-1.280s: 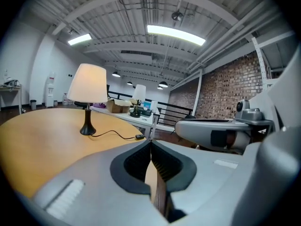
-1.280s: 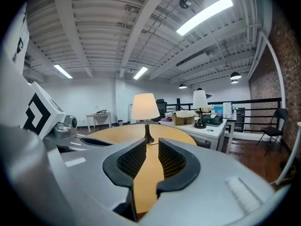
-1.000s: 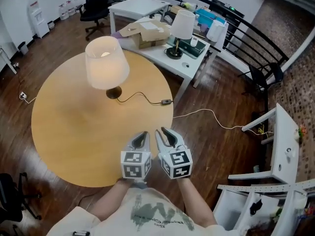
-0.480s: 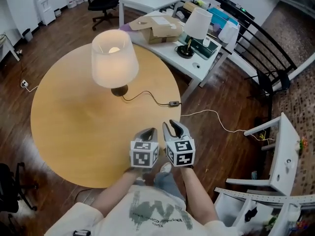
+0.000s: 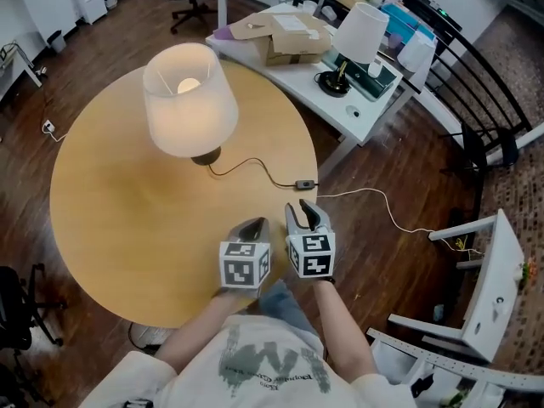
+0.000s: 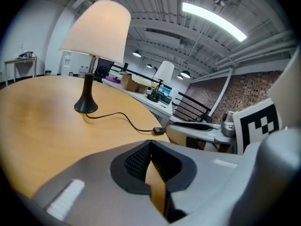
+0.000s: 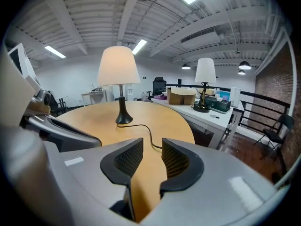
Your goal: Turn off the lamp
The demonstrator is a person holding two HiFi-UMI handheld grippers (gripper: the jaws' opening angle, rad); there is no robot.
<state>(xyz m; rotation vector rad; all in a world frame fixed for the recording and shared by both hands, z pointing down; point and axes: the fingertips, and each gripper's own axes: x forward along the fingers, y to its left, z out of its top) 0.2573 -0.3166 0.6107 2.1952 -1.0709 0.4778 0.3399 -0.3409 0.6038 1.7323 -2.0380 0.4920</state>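
We stand at the near rim of the round wooden table [image 5: 110, 219], both grippers side by side over its edge. The tabletop between us and the lamp [image 5: 189, 100] is bare wood, crossed only by the lamp's thin dark cord [image 5: 255, 172]. That cord runs from the base [image 5: 205, 156] to the right and ends in a small inline switch [image 5: 303, 183], which lies right at the table's rim. Beyond that rim the dark wood floor [image 5: 399, 168] is open, with a white cable [image 5: 374, 202] trailing across it. At the far right a white desk [image 5: 357, 124] stands close to the table's curve, leaving a narrow gap; it carries a second lamp [image 5: 359, 36] and a cardboard box [image 5: 289, 39]. A black railing [image 5: 476, 75] closes off the room behind the desk.

The lamp is lit and stands upright on the far half of the table, well apart from both grippers and ahead of them to the left. The left gripper [image 5: 252, 228] has its jaws closed tip to tip, with nothing between them. The right gripper [image 5: 304, 211] is just beside it, its jaws apart and opening, also with nothing between them — through the gap we see only tabletop and a stretch of cord. The switch lies just ahead of the right gripper's tips, near but not touched. The lamp's shade sits much farther off than the switch — beyond easy reach of either gripper.
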